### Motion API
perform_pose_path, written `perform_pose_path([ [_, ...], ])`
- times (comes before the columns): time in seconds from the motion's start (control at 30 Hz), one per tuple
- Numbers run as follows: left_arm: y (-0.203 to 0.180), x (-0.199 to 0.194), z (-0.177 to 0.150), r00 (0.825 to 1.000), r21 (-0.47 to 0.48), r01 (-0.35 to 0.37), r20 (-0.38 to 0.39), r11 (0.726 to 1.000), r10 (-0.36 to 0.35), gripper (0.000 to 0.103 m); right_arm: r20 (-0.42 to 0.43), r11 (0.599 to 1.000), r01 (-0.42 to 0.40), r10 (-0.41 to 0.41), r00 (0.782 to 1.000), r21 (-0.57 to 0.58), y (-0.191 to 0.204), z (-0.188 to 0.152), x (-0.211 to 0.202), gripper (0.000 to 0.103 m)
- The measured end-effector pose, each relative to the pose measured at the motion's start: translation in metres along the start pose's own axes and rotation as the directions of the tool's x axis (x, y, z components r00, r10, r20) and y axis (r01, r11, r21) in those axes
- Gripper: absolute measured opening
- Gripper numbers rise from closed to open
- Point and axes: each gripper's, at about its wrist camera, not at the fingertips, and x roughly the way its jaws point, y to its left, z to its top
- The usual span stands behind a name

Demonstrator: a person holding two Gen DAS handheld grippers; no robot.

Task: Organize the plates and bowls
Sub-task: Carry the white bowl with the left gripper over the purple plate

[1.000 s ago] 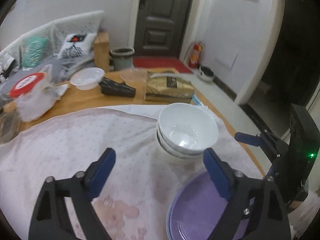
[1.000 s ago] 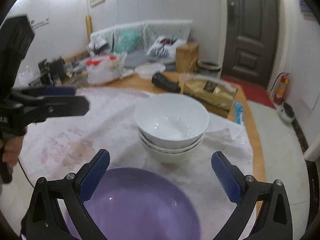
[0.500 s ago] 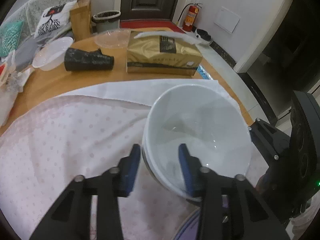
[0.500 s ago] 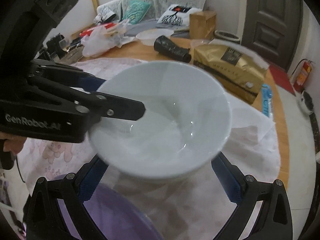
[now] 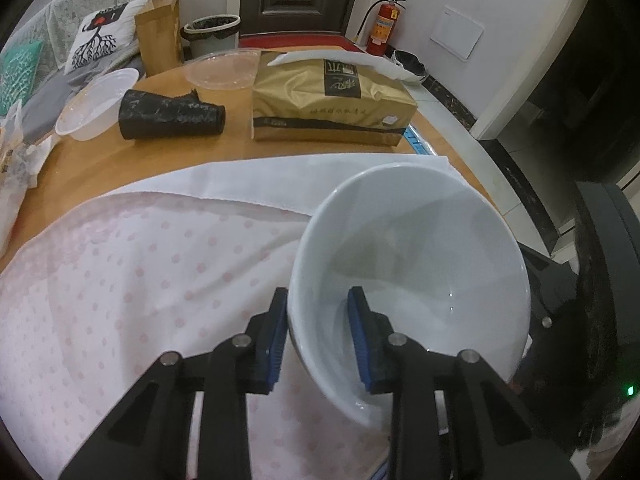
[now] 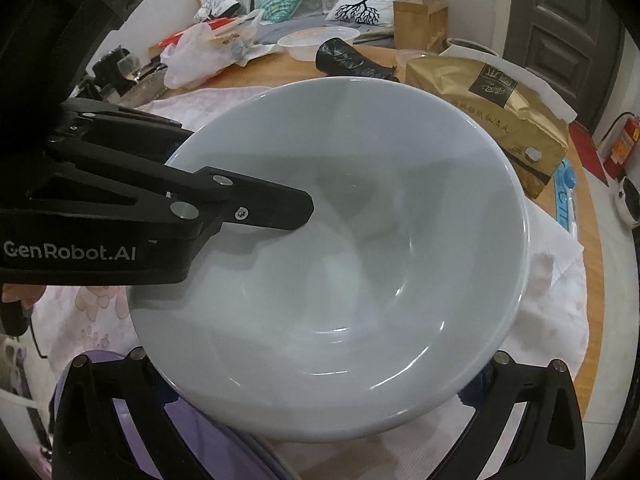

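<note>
My left gripper (image 5: 318, 336) is shut on the near rim of a white bowl (image 5: 412, 280), one finger inside and one outside, holding it tilted above the pink dotted cloth (image 5: 140, 280). In the right wrist view the same white bowl (image 6: 360, 272) fills the middle, with the left gripper (image 6: 296, 208) clamped on its left rim. My right gripper (image 6: 316, 384) is open, its fingers spread wide under the bowl. A purple plate (image 6: 192, 432) lies below on the cloth. The other bowls are hidden.
On the wooden table (image 5: 100, 156) behind the cloth lie a gold tissue pack (image 5: 328, 100), a black roll (image 5: 172, 116), a clear plastic bowl (image 5: 96, 104) and a clear lid (image 5: 224, 70). Bags (image 6: 200, 56) sit at the far left. The table edge (image 6: 592, 280) runs right.
My left gripper closed on the white bowl's rim and lifted it, tilted, toward the right gripper. The bowl now fills the right wrist view over the purple plate.
</note>
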Motion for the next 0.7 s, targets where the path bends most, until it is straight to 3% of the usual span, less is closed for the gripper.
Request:
perform_pose_path([
  [0.7, -0.022, -0.053, -0.019, 0.999, 0.067, -0.015, 0.053, 0.998, 0.011, 0.027, 0.139, 0.998, 0.053, -0.05, 0.989, -0.018, 0.028, -0.018, -0.05, 0.101],
])
